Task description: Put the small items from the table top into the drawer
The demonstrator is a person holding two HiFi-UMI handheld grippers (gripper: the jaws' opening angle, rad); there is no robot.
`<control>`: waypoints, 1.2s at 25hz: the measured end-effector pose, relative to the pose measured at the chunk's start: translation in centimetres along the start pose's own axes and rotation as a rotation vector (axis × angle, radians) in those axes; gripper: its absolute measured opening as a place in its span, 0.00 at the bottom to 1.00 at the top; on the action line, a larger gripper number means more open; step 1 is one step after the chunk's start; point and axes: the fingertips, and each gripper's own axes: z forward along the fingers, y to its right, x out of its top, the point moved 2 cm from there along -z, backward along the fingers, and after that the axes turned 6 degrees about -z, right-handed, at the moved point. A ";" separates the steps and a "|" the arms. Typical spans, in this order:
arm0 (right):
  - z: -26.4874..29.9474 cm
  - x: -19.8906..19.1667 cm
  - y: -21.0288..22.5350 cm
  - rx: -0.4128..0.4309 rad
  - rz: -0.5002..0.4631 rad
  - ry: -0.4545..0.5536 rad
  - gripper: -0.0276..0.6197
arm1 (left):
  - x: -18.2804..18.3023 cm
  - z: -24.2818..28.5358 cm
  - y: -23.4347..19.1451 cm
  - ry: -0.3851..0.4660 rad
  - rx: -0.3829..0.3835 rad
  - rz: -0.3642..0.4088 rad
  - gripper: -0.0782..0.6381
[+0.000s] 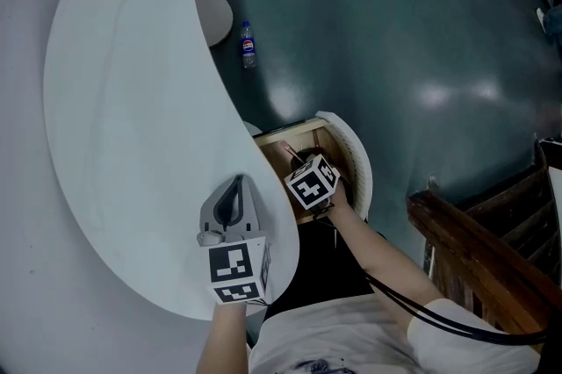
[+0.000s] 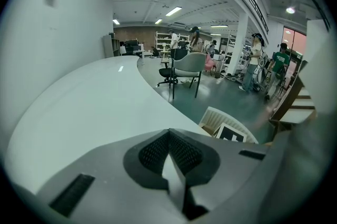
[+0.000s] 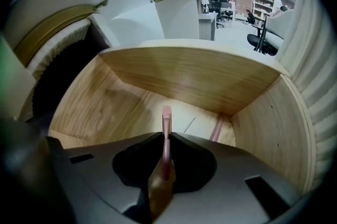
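Note:
The white curved table top (image 1: 132, 100) carries no small items that I can see. Beneath its edge the wooden drawer (image 1: 279, 138) stands pulled out. My right gripper (image 1: 299, 161) reaches down into it, its marker cube on top. In the right gripper view the right gripper (image 3: 166, 139) is shut on a thin pink stick (image 3: 166, 120) that points at the drawer floor. A second pink stick (image 3: 216, 131) lies in the drawer's right corner beside a thin dark pin (image 3: 189, 124). My left gripper (image 1: 230, 204) rests over the table's near edge, shut and holding nothing (image 2: 169, 160).
A plastic bottle (image 1: 248, 44) stands on the dark floor beyond the table. Dark wooden furniture (image 1: 483, 249) is at my right. A black cable (image 1: 413, 306) trails from the right gripper. A grey chair (image 2: 187, 68) and several people (image 2: 255, 60) are far off.

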 end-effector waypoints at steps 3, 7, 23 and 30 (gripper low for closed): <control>0.0 0.1 0.0 -0.007 -0.031 -0.012 0.14 | 0.1 0.0 0.0 0.001 0.006 0.009 0.14; 0.1 0.3 0.1 -0.006 -0.040 -0.009 0.14 | 0.1 0.0 0.0 0.003 0.013 0.014 0.14; -3.8 1.1 -0.3 0.020 -0.014 0.054 0.14 | -0.2 -1.3 1.3 0.006 0.036 0.012 0.14; -9.6 3.4 -1.1 0.016 -0.044 0.164 0.14 | -0.4 -4.7 2.0 0.052 0.093 -0.073 0.14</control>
